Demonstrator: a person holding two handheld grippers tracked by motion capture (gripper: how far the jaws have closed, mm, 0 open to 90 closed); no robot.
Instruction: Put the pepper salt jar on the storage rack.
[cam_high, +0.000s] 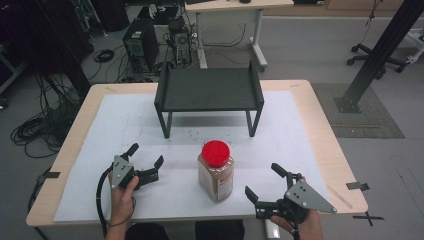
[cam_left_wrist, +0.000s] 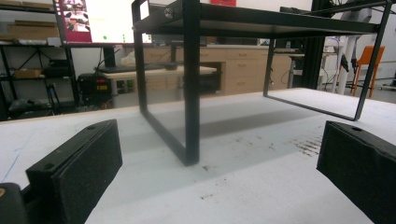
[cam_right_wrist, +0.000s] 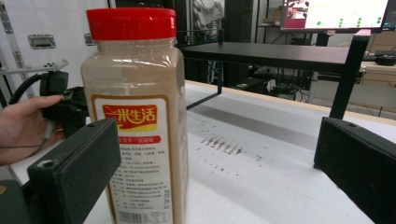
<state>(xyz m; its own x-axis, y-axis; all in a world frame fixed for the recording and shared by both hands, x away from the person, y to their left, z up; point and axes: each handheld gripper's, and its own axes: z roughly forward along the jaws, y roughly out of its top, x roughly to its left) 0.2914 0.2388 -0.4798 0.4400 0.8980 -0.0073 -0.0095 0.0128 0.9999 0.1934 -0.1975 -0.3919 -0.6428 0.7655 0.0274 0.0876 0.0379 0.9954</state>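
A clear jar (cam_high: 216, 172) with a red lid and brown contents stands upright on the white mat near the table's front, between both hands. In the right gripper view the jar (cam_right_wrist: 137, 116) rises close ahead on the left, just beyond the left jaw. My right gripper (cam_high: 265, 183) is open, to the right of the jar and apart from it. My left gripper (cam_high: 146, 155) is open to the jar's left, nothing between its jaws. It faces the black metal shelf (cam_high: 208, 90), whose front leg (cam_left_wrist: 191, 88) stands close ahead.
The shelf stands at the back middle of the white mat (cam_high: 125, 125), with a scatter of brown crumbs (cam_right_wrist: 224, 144) on the mat in front of it. Beyond the table's far edge are a computer tower (cam_high: 141, 46), cables and a desk.
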